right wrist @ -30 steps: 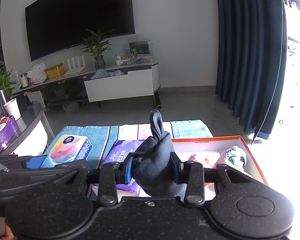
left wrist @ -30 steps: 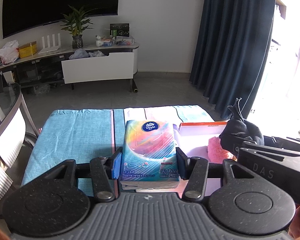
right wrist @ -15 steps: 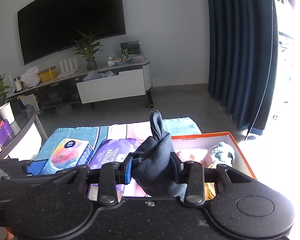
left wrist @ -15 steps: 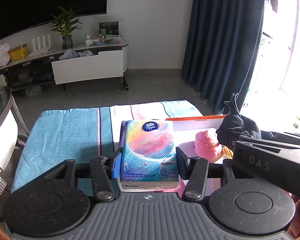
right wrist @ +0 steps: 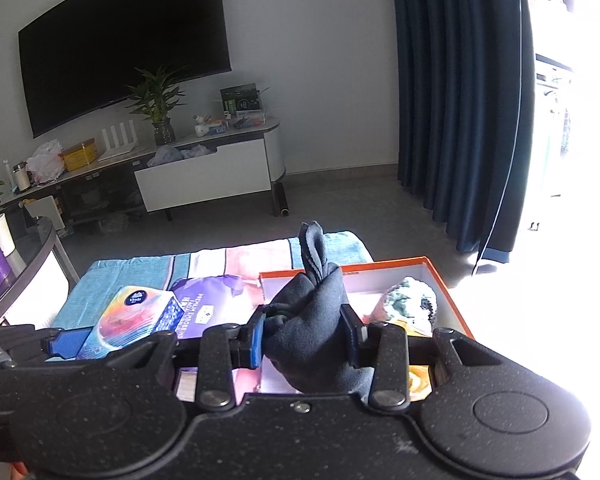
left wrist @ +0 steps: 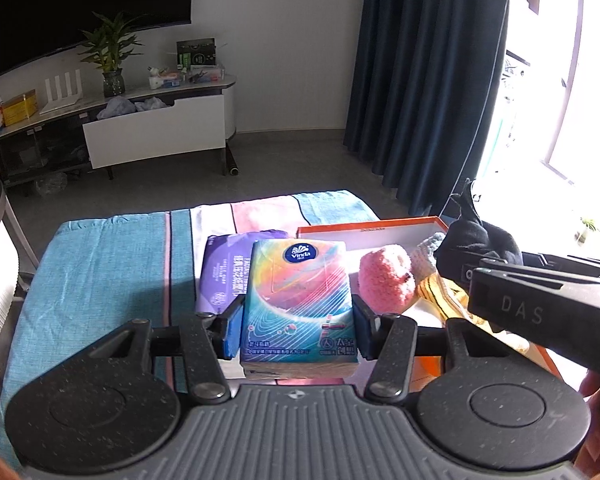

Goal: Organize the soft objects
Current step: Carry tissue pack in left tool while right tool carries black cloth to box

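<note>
Mid-carry. My left gripper point(left wrist: 296, 330) clamps the tissue pack point(left wrist: 298, 304); my right gripper point(right wrist: 306, 338) pinches the dark cloth point(right wrist: 314, 328) above the orange box point(right wrist: 446, 292). Next, I judge: lower both inside, release.

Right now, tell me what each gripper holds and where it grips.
The left gripper clamps the tissue pack by its long sides, near its near end. The right gripper pinches the dark cloth around its bunched middle.

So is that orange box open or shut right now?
Open. The orange box has no lid on it, and its white inside shows, with a pink plush and a teal-and-white knitted piece lying in it.
</note>
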A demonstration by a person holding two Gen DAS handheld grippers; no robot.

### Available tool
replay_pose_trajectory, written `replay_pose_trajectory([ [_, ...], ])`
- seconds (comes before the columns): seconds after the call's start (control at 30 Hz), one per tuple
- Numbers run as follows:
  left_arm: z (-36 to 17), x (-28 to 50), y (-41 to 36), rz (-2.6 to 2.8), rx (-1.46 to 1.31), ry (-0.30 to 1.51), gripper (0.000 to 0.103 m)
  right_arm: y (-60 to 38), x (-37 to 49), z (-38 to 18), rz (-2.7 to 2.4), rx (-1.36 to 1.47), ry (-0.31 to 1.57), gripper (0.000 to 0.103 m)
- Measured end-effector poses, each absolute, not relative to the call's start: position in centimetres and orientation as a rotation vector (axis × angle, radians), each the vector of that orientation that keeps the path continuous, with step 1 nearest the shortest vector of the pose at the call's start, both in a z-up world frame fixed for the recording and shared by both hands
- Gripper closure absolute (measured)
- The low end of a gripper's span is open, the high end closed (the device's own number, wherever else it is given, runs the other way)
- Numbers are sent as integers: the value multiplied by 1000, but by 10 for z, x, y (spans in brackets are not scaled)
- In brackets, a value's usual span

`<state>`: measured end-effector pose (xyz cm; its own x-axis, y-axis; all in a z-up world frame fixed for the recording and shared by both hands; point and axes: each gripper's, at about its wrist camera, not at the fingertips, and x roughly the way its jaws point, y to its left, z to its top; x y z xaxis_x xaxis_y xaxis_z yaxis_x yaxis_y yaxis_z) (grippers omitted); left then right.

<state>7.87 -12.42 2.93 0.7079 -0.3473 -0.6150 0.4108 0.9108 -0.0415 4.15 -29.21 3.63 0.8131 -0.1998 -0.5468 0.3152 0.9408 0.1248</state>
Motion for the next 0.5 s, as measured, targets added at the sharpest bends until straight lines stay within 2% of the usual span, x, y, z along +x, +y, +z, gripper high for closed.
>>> replay_pose_trajectory([
  [0.5,24,72,-152,-475,125,677,50,-322,24,32,-325,234,561,57],
])
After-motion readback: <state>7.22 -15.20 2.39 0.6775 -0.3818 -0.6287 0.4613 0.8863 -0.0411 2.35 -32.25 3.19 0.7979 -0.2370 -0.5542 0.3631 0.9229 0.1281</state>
